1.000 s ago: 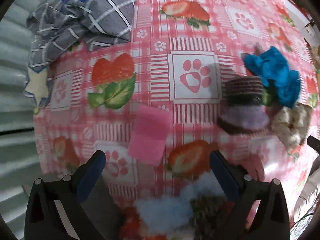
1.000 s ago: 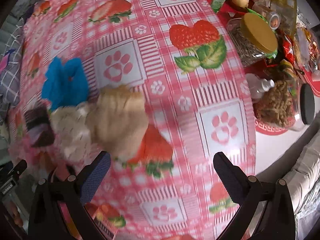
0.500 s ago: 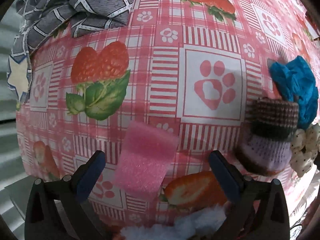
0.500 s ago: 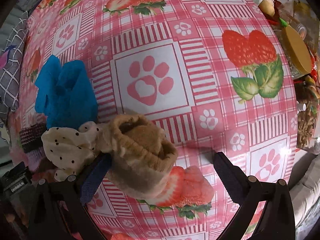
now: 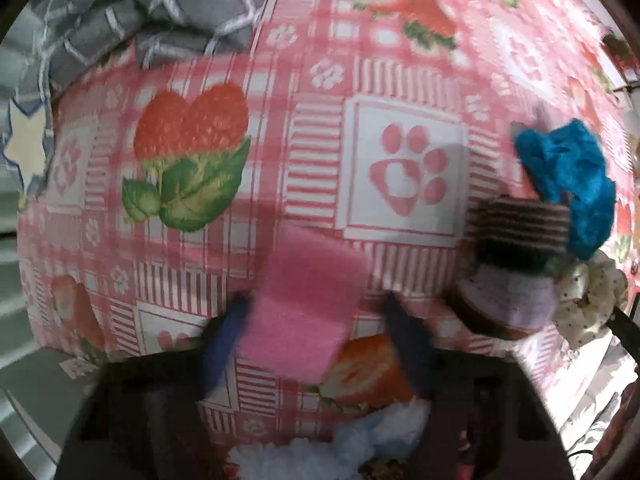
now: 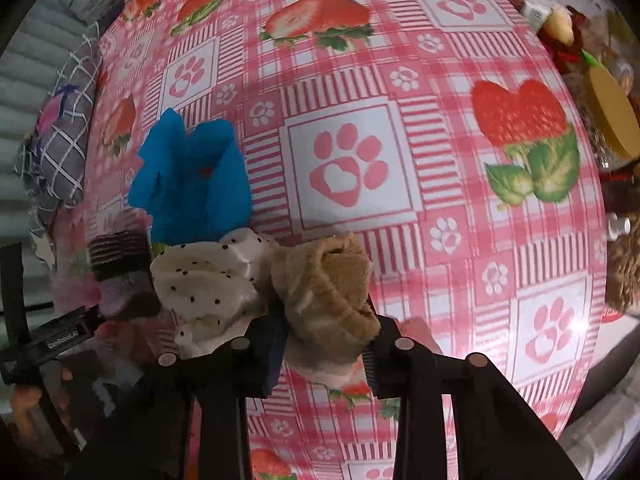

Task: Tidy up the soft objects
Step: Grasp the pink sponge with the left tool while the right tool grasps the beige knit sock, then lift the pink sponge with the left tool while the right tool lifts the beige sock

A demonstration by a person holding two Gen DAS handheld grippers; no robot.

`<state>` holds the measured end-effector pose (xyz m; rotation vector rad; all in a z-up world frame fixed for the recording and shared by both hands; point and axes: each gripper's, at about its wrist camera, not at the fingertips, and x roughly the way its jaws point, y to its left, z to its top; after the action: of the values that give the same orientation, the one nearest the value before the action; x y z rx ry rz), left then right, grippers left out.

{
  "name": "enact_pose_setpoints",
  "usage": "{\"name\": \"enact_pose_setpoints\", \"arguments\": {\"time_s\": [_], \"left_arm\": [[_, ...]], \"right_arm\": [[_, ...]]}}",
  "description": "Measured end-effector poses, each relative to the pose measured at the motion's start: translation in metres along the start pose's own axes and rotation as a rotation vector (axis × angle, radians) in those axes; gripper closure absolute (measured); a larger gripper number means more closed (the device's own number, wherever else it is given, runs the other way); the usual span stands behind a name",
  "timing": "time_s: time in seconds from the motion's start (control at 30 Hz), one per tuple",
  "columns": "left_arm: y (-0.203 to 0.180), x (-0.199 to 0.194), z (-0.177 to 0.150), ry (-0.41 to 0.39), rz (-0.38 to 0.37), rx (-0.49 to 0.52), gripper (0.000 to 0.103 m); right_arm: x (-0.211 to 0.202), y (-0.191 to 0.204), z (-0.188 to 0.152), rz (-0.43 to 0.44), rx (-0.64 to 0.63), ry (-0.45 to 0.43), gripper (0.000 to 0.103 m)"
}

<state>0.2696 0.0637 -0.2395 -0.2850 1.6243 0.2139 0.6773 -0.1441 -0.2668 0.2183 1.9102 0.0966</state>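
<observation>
In the left wrist view, my left gripper (image 5: 316,332) has its blue-padded jaws narrowed around a flat pink foam pad (image 5: 304,308) on the strawberry tablecloth (image 5: 404,168); the frame is blurred and I cannot tell if the pads touch it. In the right wrist view, my right gripper (image 6: 326,344) is shut on a rolled tan sock (image 6: 328,280). Next to it lie a white polka-dot cloth (image 6: 204,284), a blue cloth (image 6: 192,180) and a striped purple-brown knit sock (image 6: 120,264). These also show at the right of the left wrist view: the blue cloth (image 5: 568,176), the knit sock (image 5: 516,264).
A grey checked cloth (image 5: 160,12) lies at the table's far left corner. White and blue fluffy things (image 5: 340,440) sit at the near edge under the left gripper. Jars and snack packets (image 6: 612,112) crowd the right side. The left gripper's body (image 6: 48,340) shows at lower left.
Both grippers' jaws have closed in from wide open. The right one has taken hold of the tan sock. The left one has moved forward over the pink foam pad.
</observation>
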Motion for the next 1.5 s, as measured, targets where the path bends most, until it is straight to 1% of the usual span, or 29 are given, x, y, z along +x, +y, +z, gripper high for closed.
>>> {"name": "enact_pose_setpoints", "arguments": {"time_s": [0.07,0.17,0.27,0.33,0.47,0.6,0.73,0.8,1.07,1.13,1.17,1.2,1.23,1.27,1.3,1.4,1.5], "left_arm": [[0.0,-0.004,0.001,-0.001,-0.002,0.002,0.052],[0.004,-0.016,0.001,-0.037,-0.019,-0.005,0.052],[0.002,-0.035,-0.005,-0.064,-0.033,0.029,0.052],[-0.015,-0.055,-0.014,-0.089,-0.042,0.06,0.052],[-0.035,-0.089,-0.029,-0.132,-0.081,0.12,0.052],[-0.048,-0.11,-0.041,-0.157,-0.102,0.154,0.051],[-0.061,-0.123,-0.058,-0.18,-0.113,0.181,0.051],[-0.075,-0.124,-0.058,-0.191,-0.117,0.203,0.051],[-0.095,-0.147,-0.088,-0.232,-0.148,0.266,0.051],[-0.099,-0.154,-0.095,-0.239,-0.155,0.279,0.051],[-0.1,-0.156,-0.098,-0.239,-0.157,0.284,0.051],[-0.101,-0.159,-0.101,-0.24,-0.158,0.289,0.051],[-0.102,-0.16,-0.104,-0.241,-0.159,0.295,0.051],[-0.102,-0.162,-0.106,-0.242,-0.159,0.297,0.051],[-0.102,-0.162,-0.108,-0.241,-0.16,0.299,0.051],[-0.101,-0.162,-0.114,-0.232,-0.155,0.291,0.051],[-0.101,-0.161,-0.119,-0.22,-0.151,0.284,0.051]], "right_arm": [[-0.007,-0.006,0.002,0.013,0.02,-0.004,0.069],[-0.02,-0.011,-0.001,0.02,0.049,-0.009,0.069],[-0.027,-0.023,-0.003,0.032,0.09,-0.016,0.069],[-0.032,-0.027,-0.008,0.044,0.102,-0.021,0.069],[-0.044,-0.03,-0.019,0.057,0.136,-0.031,0.069],[-0.05,-0.037,-0.026,0.066,0.171,-0.038,0.069],[-0.059,-0.036,-0.034,0.066,0.179,-0.055,0.069],[-0.063,-0.034,-0.038,0.064,0.177,-0.058,0.069],[-0.077,-0.034,-0.061,0.066,0.208,-0.078,0.069],[-0.077,-0.035,-0.064,0.057,0.21,-0.072,0.069],[-0.075,-0.04,-0.066,0.05,0.231,-0.07,0.069],[-0.074,-0.042,-0.066,0.038,0.248,-0.074,0.065],[-0.072,-0.045,-0.066,0.017,0.258,-0.08,0.04],[-0.068,-0.047,-0.064,-0.024,0.257,-0.084,0.021],[-0.065,-0.048,-0.062,-0.05,0.251,-0.086,0.0],[-0.048,-0.046,-0.051,-0.086,0.219,-0.092,0.0],[-0.02,-0.038,-0.035,-0.157,0.145,-0.056,0.0]]}}
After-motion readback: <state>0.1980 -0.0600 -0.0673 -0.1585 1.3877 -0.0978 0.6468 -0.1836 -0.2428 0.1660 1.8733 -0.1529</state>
